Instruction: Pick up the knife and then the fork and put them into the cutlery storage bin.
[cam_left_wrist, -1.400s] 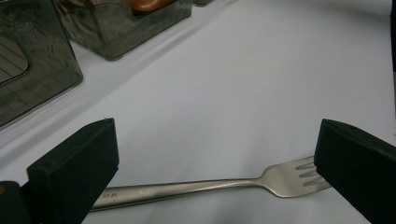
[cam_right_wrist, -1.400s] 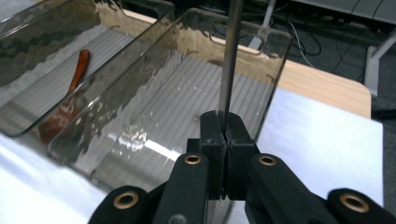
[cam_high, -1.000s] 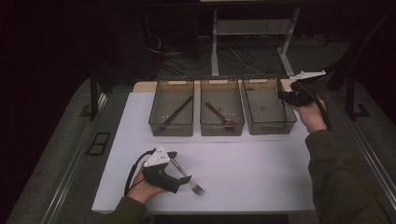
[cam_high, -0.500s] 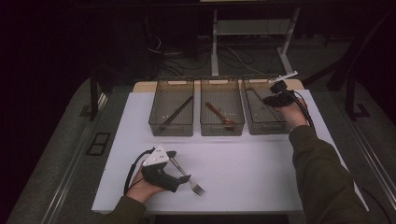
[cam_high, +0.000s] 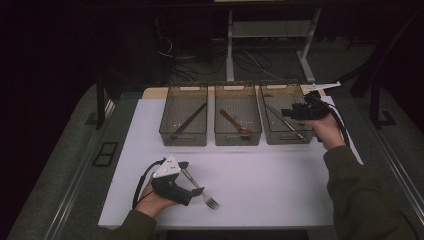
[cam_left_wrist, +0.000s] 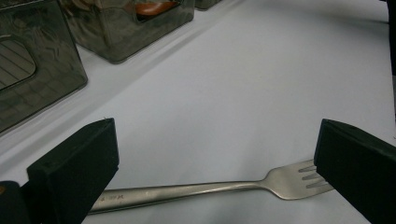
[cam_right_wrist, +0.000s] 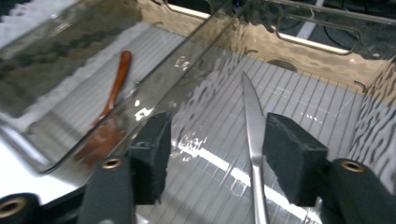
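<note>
A steel fork (cam_high: 202, 192) lies on the white table near its front edge. My left gripper (cam_high: 192, 179) stands open around it. In the left gripper view the fork (cam_left_wrist: 210, 189) runs across between the two wide-apart jaws of the left gripper (cam_left_wrist: 215, 158), and neither pad touches it. My right gripper (cam_high: 287, 112) hangs over the right clear bin (cam_high: 287, 137). Its jaws have just been opening. A table knife (cam_right_wrist: 252, 135) lies on the bin floor below the gap of the right gripper (cam_right_wrist: 217, 140), close to the right pad and free of both.
Three clear bins stand in a row at the back of the table. The left bin (cam_high: 184, 136) holds a dark stick (cam_high: 189, 120). The middle bin (cam_high: 238, 136) holds a brown spoon (cam_high: 232, 120). A white table surface (cam_high: 270, 180) lies between the bins and the front edge.
The right hand has come in from beyond the right bin's far corner to over the bin, and its jaws have parted. The left hand and the fork have stayed put.
</note>
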